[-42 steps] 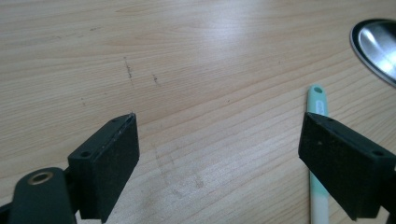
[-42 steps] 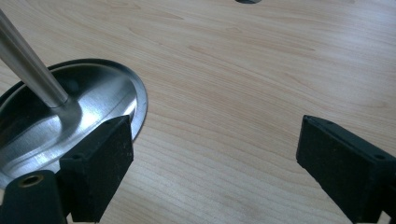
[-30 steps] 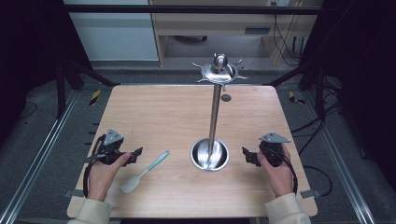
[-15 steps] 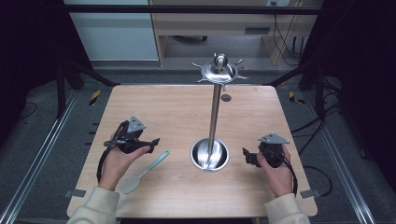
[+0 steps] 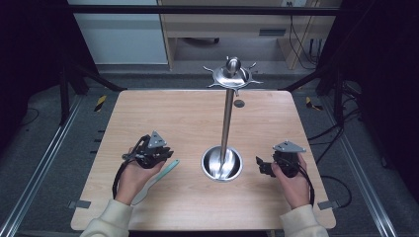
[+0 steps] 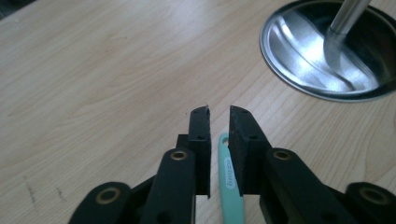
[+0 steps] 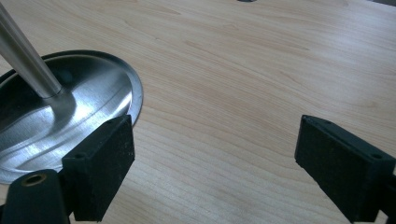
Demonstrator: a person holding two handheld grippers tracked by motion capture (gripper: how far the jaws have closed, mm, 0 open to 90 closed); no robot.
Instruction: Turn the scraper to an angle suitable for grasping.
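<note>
A: Where does the mint-green spatula (image 5: 157, 175) lie?

B: On the wooden table (image 5: 173, 113), at about 8 o'clock from the steel stand base (image 5: 222, 163), near the front-left. In the high view its handle tip points toward 2 o'clock; the blade end runs back under the person's left hand (image 5: 132, 177).

A: Left gripper (image 6: 218, 122)?

B: Jaws nearly together, one on each side of the spatula handle (image 6: 229, 179). A narrow gap shows on both sides. I can't tell whether the pads touch it yet, so I'd call it straddled, not clamped.

A: Right gripper (image 7: 212, 154)?

B: Jaws wide apart over bare wood, holding nothing, at 3 o'clock from the base, just beside its rim (image 7: 136, 95).

A: How will the spatula handle?

B: My guess: light, likely silicone or soft plastic, a bit flexible, smooth enough to slide in a loose pinch. The handle is thin and flat. A grip across its width near the upper end looks sound; the blade may droop if it is soft.

A: Any writing?

B: Pale lettering runs along the handle between the jaws. Too small and blurred to read. No other labels seen.

A: The stand?

B: Polished pole (image 5: 227, 121) with a hooked crown (image 5: 231, 74) at 12 o'clock. Hooks are bare.
</note>
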